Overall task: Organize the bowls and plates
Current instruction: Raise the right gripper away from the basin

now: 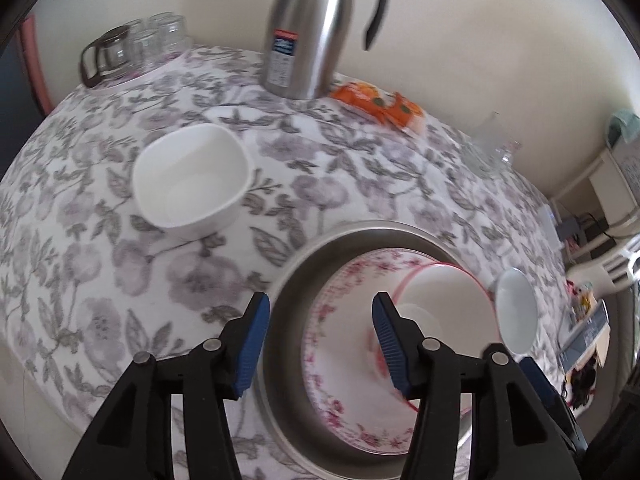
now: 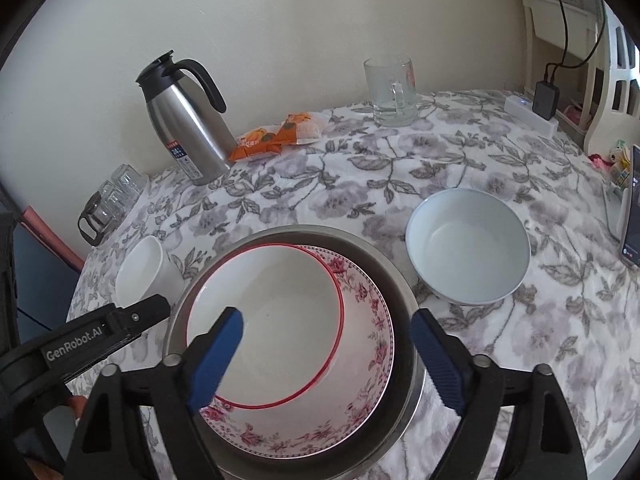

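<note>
A steel pan holds a floral plate with a red-rimmed white bowl inside it. My right gripper is open above the stack, empty. My left gripper is open over the pan's left edge, empty; it also shows in the right wrist view. A white squarish bowl sits left of the pan. A pale round bowl sits right of it.
A steel thermos, an orange snack packet, a glass mug and a tray of glasses stand along the wall. A phone stands at the right table edge.
</note>
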